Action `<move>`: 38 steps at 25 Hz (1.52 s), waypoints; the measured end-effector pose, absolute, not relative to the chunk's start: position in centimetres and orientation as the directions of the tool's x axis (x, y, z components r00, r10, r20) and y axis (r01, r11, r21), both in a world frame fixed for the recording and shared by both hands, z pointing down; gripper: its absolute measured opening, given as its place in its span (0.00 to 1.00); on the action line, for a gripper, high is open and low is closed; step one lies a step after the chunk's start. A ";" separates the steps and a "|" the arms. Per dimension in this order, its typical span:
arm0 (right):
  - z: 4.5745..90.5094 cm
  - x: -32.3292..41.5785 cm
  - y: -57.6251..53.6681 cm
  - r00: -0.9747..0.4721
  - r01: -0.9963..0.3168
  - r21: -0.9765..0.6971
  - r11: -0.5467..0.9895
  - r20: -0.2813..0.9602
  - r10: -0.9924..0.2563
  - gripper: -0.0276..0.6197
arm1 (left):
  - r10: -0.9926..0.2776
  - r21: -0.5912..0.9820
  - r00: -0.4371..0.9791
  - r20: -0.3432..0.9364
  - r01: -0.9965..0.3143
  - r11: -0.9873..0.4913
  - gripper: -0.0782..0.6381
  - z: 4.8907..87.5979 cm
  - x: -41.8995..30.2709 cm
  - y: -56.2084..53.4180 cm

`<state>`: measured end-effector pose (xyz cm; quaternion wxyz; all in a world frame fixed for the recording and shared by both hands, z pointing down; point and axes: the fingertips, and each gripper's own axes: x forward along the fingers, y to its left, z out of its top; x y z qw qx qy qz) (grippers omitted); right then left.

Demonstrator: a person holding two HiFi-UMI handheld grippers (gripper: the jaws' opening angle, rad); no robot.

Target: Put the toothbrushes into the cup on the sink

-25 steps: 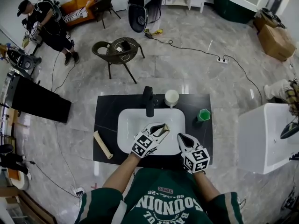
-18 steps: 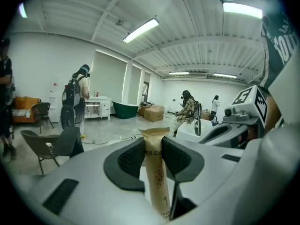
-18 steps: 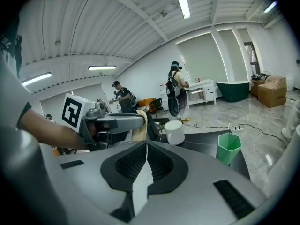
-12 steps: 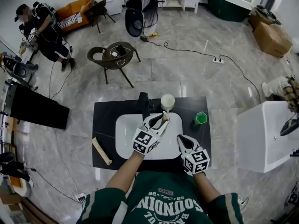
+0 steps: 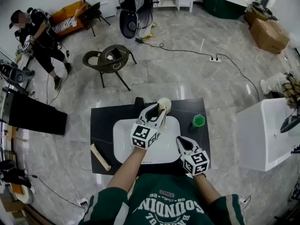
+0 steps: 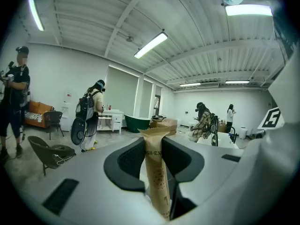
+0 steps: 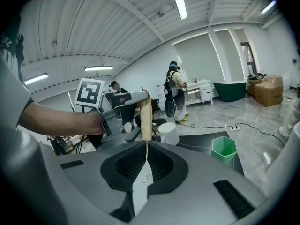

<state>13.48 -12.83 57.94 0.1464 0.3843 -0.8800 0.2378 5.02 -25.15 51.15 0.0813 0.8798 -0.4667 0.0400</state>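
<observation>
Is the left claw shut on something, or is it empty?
Shut on a paper-wrapped toothbrush: in the left gripper view the left claw presses its brown wrapper from both sides.

Left hand-held gripper grips, arm outstretched; right hand-held gripper closed.

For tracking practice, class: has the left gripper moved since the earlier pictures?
Yes. The left gripper has moved across the basin toward the white cup at its back.
</observation>
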 end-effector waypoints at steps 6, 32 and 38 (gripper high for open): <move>58.1 14.2 -13.7 -0.649 -0.758 -0.306 0.577 0.447 -0.616 0.11 | -0.848 0.115 0.521 0.099 -0.852 -0.510 0.27 50.1 4.1 -27.9; 60.0 17.5 -16.0 -0.598 -0.799 -0.313 0.513 0.506 -0.622 0.11 | -0.906 0.083 0.416 0.079 -0.908 -0.410 0.27 52.4 4.6 -36.2; 60.2 17.6 -16.2 -0.596 -0.800 -0.317 0.509 0.511 -0.619 0.11 | -0.918 0.080 0.386 0.093 -0.922 -0.380 0.27 53.1 3.9 -36.4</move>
